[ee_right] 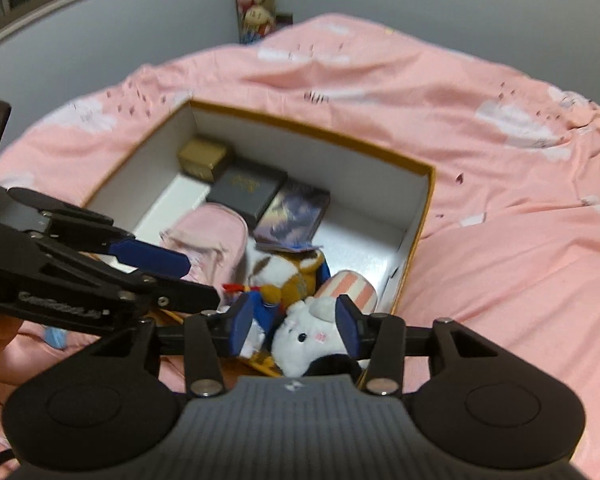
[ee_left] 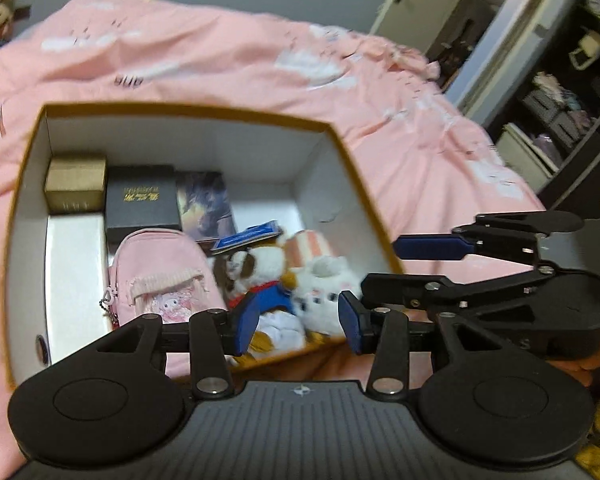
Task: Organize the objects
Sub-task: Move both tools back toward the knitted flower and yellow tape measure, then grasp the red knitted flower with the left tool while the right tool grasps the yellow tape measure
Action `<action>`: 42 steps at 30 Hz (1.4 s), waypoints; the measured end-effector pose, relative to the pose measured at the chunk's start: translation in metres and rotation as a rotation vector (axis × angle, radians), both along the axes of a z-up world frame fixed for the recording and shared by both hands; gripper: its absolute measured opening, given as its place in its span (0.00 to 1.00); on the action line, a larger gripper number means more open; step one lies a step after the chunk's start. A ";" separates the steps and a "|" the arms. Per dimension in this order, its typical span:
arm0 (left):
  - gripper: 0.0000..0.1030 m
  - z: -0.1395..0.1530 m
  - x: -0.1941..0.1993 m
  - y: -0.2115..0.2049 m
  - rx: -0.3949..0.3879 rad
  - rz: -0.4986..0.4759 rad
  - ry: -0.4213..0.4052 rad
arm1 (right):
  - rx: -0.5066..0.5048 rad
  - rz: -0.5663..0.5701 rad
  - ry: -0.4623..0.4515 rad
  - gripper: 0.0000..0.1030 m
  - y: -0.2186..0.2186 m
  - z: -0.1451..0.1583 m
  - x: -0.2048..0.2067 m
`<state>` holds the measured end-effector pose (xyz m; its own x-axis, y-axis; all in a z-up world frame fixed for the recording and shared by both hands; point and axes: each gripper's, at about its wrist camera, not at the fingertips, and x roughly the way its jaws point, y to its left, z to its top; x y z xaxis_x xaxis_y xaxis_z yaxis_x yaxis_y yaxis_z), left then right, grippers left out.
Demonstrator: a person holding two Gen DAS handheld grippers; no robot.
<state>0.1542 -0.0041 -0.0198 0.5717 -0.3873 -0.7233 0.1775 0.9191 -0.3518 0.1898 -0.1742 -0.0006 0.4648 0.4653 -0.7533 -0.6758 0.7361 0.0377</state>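
Note:
An open cardboard box (ee_left: 342,140) (ee_right: 430,188) with white walls lies on a pink bedspread. Inside lie a gold box (ee_left: 76,188) (ee_right: 202,158), a black box (ee_left: 142,200) (ee_right: 246,192), a dark picture box (ee_left: 206,204) (ee_right: 296,216), a pink pouch (ee_left: 160,276) (ee_right: 208,236), a brown-and-white plush dog (ee_left: 256,268) (ee_right: 284,268) and a white plush (ee_left: 324,280) (ee_right: 304,336) with a striped hat. My left gripper (ee_left: 298,326) (ee_right: 202,280) hangs open over the two plush toys. My right gripper (ee_right: 294,326) (ee_left: 380,266) is open above the white plush, its pads off it.
The pink bedspread (ee_left: 220,60) (ee_right: 500,260) spreads around the box on all sides. A flat white box (ee_left: 76,280) fills the box's left side. Dark shelves (ee_left: 560,112) and a door stand at the right. Stuffed toys (ee_right: 256,8) are stacked in the far corner.

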 end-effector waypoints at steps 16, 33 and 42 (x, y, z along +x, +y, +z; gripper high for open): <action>0.48 -0.067 -0.066 -0.033 -0.014 -0.193 0.255 | 0.047 -0.188 0.090 0.60 -0.048 -0.048 -0.094; 0.52 -0.116 -0.065 -0.059 -0.040 -0.196 0.380 | 0.108 -0.220 0.218 0.47 -0.060 -0.084 -0.103; 0.45 -0.100 -0.080 -0.049 -0.004 -0.160 0.335 | 0.093 -0.196 0.223 0.47 -0.054 -0.085 -0.103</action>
<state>0.0745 -0.0536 -0.1198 0.2352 -0.4556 -0.8586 0.1932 0.8876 -0.4181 0.0867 -0.2280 -0.0855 0.3808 0.4552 -0.8048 -0.4889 0.8379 0.2426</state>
